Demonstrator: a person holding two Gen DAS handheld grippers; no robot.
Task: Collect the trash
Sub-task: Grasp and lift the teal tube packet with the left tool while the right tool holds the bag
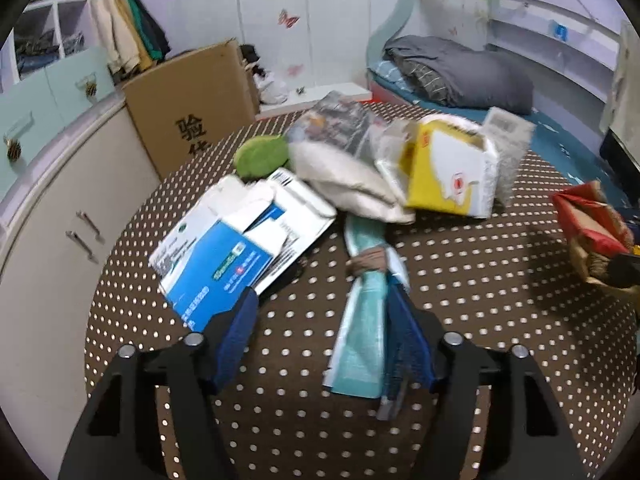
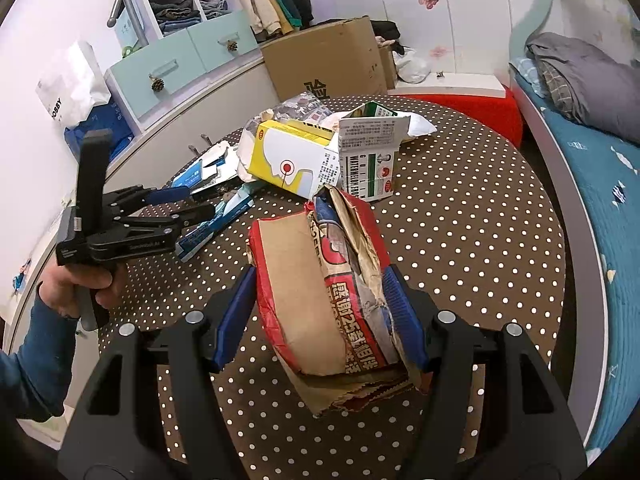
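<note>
Through the left wrist camera we are looking over the dotted worktop. The left gripper is spreading its jaws wide, released. A teal packet, tied with a brown band, is lying between them, touching the right finger only. Its long axis is running straight away from us, its far end pointing at the trash heap. The blue box, flattened, is lying just beyond the left finger, angled up to the right. Behind it are sitting a green lump, a white bag and a yellow carton, the carton tipped on its side. The red bag is showing at the right edge.

Through the right wrist camera we are seeing the right gripper with its jaws apart around the red bag. The right finger is pressing its crumpled side; the left finger is standing just clear, so we cannot tell whether it is truly grasping. The bag's long axis is running away from us, its torn mouth pointing toward the yellow carton and green carton. The left gripper is reaching in from the left toward the teal packet.
</note>
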